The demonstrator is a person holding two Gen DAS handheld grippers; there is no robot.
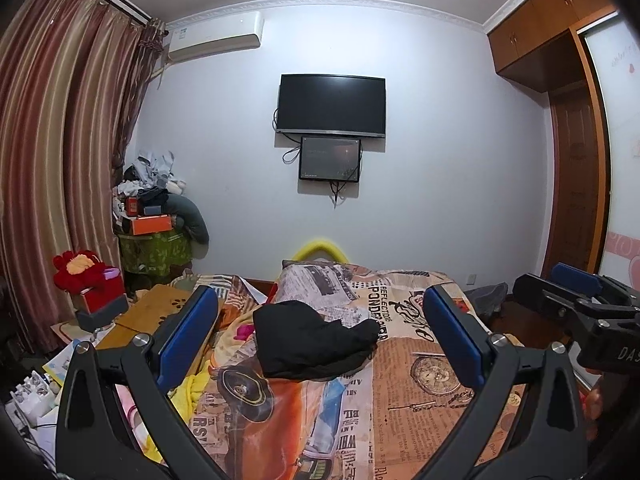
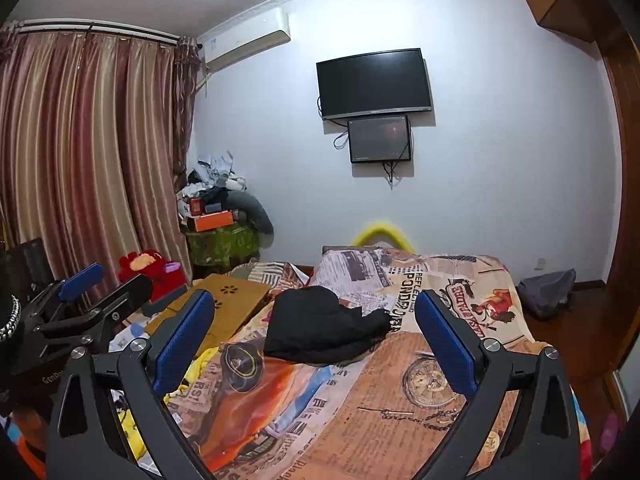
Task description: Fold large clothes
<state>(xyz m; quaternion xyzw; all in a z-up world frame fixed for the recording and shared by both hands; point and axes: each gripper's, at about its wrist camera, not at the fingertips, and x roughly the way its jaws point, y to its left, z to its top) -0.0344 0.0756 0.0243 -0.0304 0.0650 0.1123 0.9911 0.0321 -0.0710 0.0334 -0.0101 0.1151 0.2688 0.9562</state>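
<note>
A black garment (image 1: pixel 314 338) lies crumpled in a heap on the bed's printed cover (image 1: pixel 416 396); it also shows in the right wrist view (image 2: pixel 324 326). My left gripper (image 1: pixel 320 312) is open and empty, held above the bed's near part, short of the garment. My right gripper (image 2: pixel 314 312) is open and empty too, at a similar distance from the garment. The right gripper shows at the right edge of the left wrist view (image 1: pixel 576 292), and the left gripper at the left edge of the right wrist view (image 2: pixel 92 284). Neither touches the cloth.
A wooden lap desk (image 2: pixel 236 292) and red plush toy (image 2: pixel 150 266) sit left of the bed. A cluttered stand (image 1: pixel 154 220) is in the corner by the curtains (image 1: pixel 60 160). A TV (image 1: pixel 332 104) hangs on the far wall. A grey bag (image 2: pixel 546 286) lies on the floor at right.
</note>
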